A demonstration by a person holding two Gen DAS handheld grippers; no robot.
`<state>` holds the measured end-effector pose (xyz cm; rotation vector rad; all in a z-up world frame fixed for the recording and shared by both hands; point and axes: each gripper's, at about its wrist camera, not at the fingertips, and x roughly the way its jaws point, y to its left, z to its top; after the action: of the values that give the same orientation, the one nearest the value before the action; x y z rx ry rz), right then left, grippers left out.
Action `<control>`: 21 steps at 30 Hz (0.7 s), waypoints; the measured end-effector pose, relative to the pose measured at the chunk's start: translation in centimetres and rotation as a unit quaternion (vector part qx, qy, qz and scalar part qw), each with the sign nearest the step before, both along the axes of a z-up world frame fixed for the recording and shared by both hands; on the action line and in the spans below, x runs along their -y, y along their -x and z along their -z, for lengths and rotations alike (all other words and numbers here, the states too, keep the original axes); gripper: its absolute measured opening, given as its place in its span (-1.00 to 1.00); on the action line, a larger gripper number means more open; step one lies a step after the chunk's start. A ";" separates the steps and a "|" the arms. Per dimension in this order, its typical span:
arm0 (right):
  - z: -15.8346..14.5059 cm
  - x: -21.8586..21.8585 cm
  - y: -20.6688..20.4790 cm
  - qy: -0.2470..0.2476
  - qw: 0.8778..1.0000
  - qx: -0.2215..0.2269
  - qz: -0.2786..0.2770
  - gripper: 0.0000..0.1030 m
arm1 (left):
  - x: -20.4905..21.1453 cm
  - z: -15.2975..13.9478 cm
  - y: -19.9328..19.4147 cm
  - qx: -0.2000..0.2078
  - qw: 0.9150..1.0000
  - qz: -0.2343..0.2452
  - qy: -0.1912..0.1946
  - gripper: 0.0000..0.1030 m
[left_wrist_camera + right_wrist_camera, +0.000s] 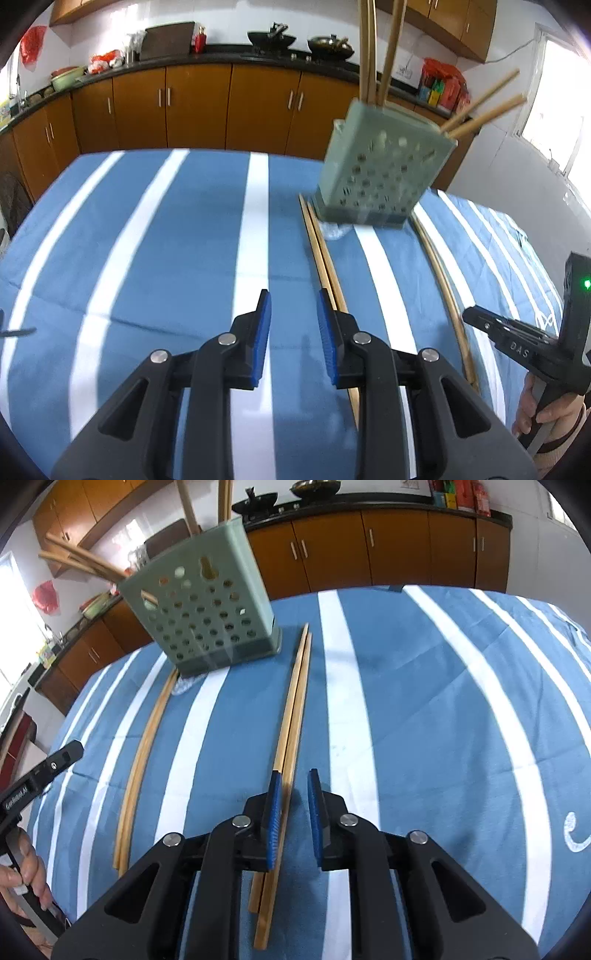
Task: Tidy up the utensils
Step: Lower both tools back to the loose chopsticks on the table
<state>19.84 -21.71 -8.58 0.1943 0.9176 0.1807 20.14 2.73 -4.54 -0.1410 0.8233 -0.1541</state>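
Two pairs of chopsticks (pixel 293 716) (pixel 142 753) are laid flat on the striped cloth (pixel 424 701); more (count unclear) are stood in the green holder (pixel 207 627). Both grippers (pixel 293 332) (pixel 293 812) are held low, jaws parted, nothing gripped.

worktop (pixel 155 236): blue cloth with white stripes
on it: green perforated holder (pixel 380 177), two chopstick pairs (pixel 291 716) (pixel 142 753)

The right gripper (pixel 517 334), seen low at the right of the left wrist view, bears "DAS" on its black arm. The left gripper (pixel 40 771), low at the left of the right wrist view, bears "GenRobot.AI".
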 end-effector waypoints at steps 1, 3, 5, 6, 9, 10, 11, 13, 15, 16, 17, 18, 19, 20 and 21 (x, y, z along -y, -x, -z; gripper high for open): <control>0.2 -0.1 -0.1 0.001 1.000 -0.002 -0.002 -0.73 | 0.2 0.2 0.0 -0.005 1.000 0.003 0.002 -0.49; 0.1 -0.2 -0.2 0.006 1.000 0.001 -0.003 -0.74 | 0.4 0.7 -0.1 -0.013 1.000 0.009 0.006 -0.49; 0.0 0.0 -0.1 0.018 1.000 0.004 -0.003 -0.82 | 0.8 1.1 -0.2 -0.019 1.000 0.014 0.005 -0.49; 0.1 -0.1 -0.3 0.035 0.999 0.003 0.004 -0.85 | 0.9 1.3 -0.3 -0.021 1.000 0.016 0.006 -0.49; 0.1 0.7 -0.4 0.050 0.998 0.010 0.027 -0.86 | 1.3 1.7 -0.3 -0.027 0.999 0.024 0.011 -0.49; 0.1 1.1 -0.4 0.051 0.998 0.010 0.033 -0.86 | 1.5 1.7 -0.3 -0.028 0.999 0.026 0.012 -0.50; 0.2 1.5 -0.5 0.047 0.998 0.011 0.038 -0.86 | 1.6 1.8 -0.3 -0.030 0.999 0.029 0.014 -0.51; 0.2 1.9 -0.6 0.044 0.998 0.011 0.041 -0.86 | 2.0 2.0 -0.3 -0.034 0.999 0.038 0.017 -0.55; 0.2 2.0 -0.5 0.046 0.998 0.014 0.039 -0.86 | 2.4 2.2 -0.3 -0.037 0.998 0.044 0.014 -0.61; 0.2 1.9 -0.5 0.049 0.998 0.016 0.038 -0.86 | 2.7 2.4 -0.3 -0.040 0.998 0.047 0.012 -0.62; 0.2 1.9 -0.5 0.051 0.998 0.016 0.037 -0.86 | 2.9 2.5 -0.4 -0.042 0.998 0.048 0.009 -0.64; 0.2 1.9 -0.5 0.050 0.998 0.017 0.037 -0.86 | 3.1 2.7 -0.4 -0.044 0.998 0.050 0.006 -0.67; 0.2 1.9 -0.5 0.049 0.998 0.017 0.037 -0.86 | 3.3 2.9 -0.4 -0.047 0.998 0.051 0.002 -0.68; 0.2 2.0 -0.5 0.048 0.998 0.017 0.037 -0.86 | 3.5 3.1 -0.5 -0.051 0.997 0.052 -0.004 -0.70; 0.2 2.0 -0.5 0.048 0.998 0.017 0.036 -0.86 | 3.6 3.3 -0.6 -0.054 0.997 0.052 -0.009 -0.71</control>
<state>20.39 -23.72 -8.80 0.1356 0.8813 0.0724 20.72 -0.88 -7.86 -0.0902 0.9405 -0.2390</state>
